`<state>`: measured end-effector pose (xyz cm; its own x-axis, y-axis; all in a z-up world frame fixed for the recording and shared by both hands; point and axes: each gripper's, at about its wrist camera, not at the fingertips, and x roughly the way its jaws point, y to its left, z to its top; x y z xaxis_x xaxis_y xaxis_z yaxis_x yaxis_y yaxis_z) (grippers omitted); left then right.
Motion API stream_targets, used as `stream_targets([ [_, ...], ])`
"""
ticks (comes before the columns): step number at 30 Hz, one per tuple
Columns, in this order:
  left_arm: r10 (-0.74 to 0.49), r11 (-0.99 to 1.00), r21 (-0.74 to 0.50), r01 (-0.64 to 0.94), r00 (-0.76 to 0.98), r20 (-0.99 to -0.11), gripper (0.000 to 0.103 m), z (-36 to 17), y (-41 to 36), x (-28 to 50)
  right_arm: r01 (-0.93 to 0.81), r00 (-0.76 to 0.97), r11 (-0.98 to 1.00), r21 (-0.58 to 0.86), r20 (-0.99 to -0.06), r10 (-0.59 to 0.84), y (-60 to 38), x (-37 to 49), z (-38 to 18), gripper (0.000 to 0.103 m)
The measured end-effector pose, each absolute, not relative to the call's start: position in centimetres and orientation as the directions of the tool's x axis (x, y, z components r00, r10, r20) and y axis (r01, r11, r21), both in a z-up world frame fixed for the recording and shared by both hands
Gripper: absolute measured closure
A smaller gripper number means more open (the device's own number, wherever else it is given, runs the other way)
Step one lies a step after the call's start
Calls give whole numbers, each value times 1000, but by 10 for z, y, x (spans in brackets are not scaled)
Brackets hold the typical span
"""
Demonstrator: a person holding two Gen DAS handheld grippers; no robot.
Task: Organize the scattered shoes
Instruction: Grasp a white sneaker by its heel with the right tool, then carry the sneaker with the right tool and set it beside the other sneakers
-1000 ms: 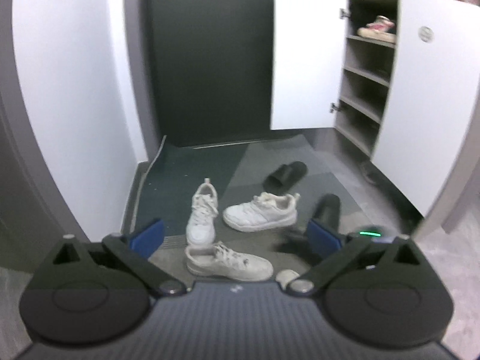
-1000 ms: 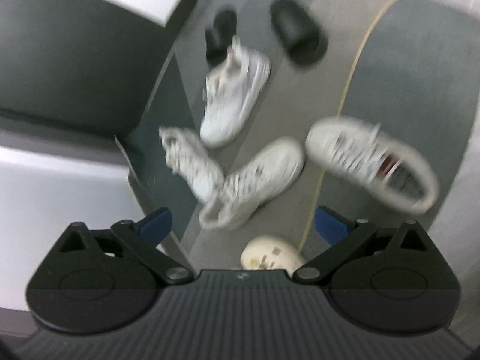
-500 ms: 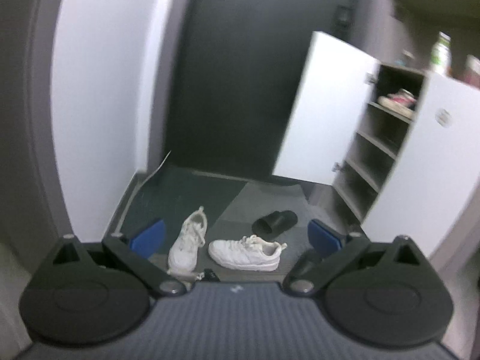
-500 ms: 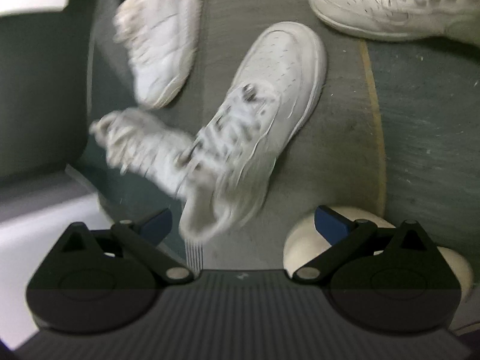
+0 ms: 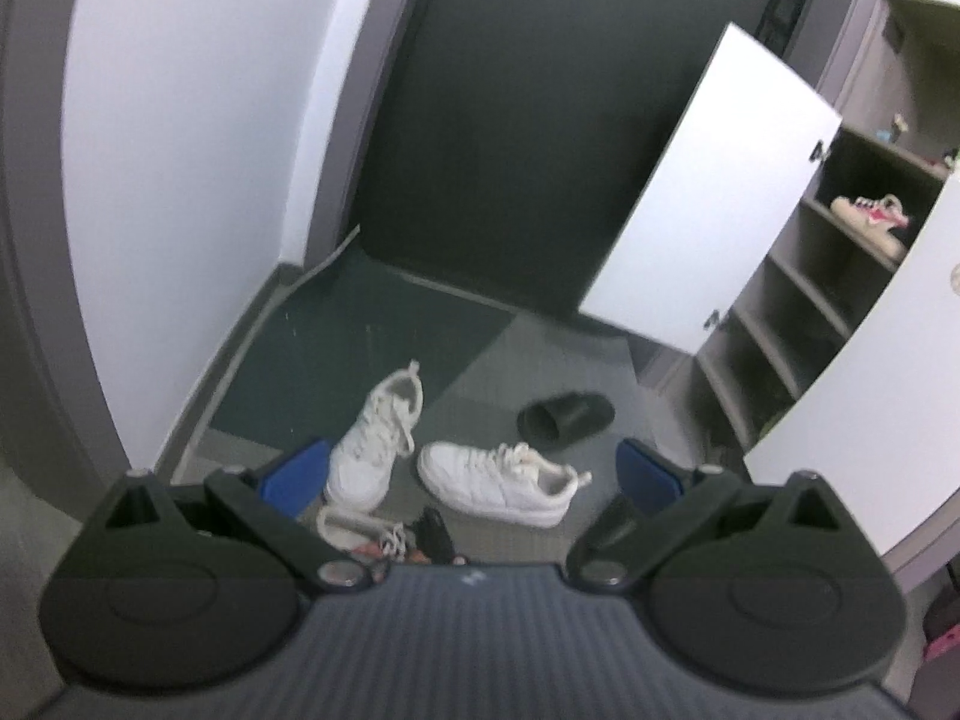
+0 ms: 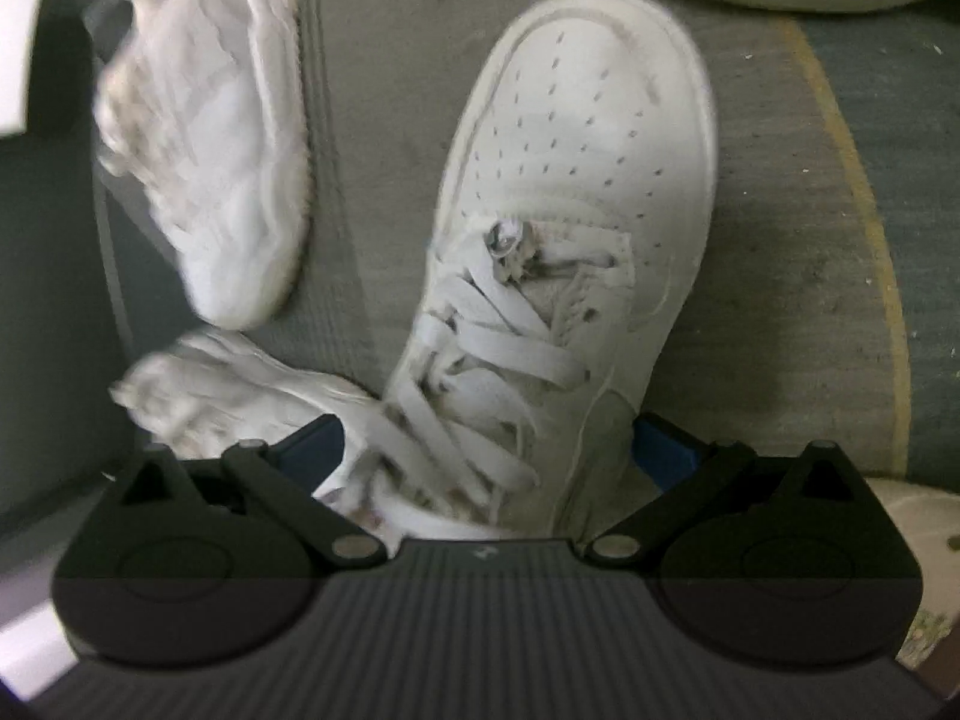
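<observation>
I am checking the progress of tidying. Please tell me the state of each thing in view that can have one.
Left gripper: jaws open, holding nothing.
Right gripper: jaws open, either side of the perforated white sneaker, not closed on it.
Cabinet door: open.
Cabinet shelves: mostly empty; pink-and-white shoe on an upper shelf.
Black slide: on the floor, not stored.
Two white sneakers: on the floor, upright.
</observation>
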<state>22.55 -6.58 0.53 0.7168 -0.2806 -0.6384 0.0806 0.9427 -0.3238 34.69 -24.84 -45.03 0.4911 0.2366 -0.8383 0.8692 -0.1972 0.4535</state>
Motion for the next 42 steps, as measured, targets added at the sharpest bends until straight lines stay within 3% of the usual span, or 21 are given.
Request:
stream_targets([
  [5,-284,947,-302,107,715,-639,0,0,-72,227,883,467,-113,455,-836,287,-252,358,-457,0],
  [9,-290,946,-306,112,716,-635,0,0,-73,220,872,481,-71,484,-822,305,-256,354,-455,9],
  [18,-305,945,-289,150,717,-627,0,11,-75,189,794,581,-21,608,-747,324,-271,320,-446,16],
  [28,-302,952,-220,212,774,-556,0,39,-81,120,628,582,386,676,-737,345,-313,282,-378,22],
  [36,-336,936,-66,346,821,-462,0,52,-107,58,390,477,713,583,-790,385,-302,242,-345,24],
  [42,-371,903,-17,429,760,-533,0,39,-128,38,254,355,877,408,-883,308,-280,199,-365,25],
])
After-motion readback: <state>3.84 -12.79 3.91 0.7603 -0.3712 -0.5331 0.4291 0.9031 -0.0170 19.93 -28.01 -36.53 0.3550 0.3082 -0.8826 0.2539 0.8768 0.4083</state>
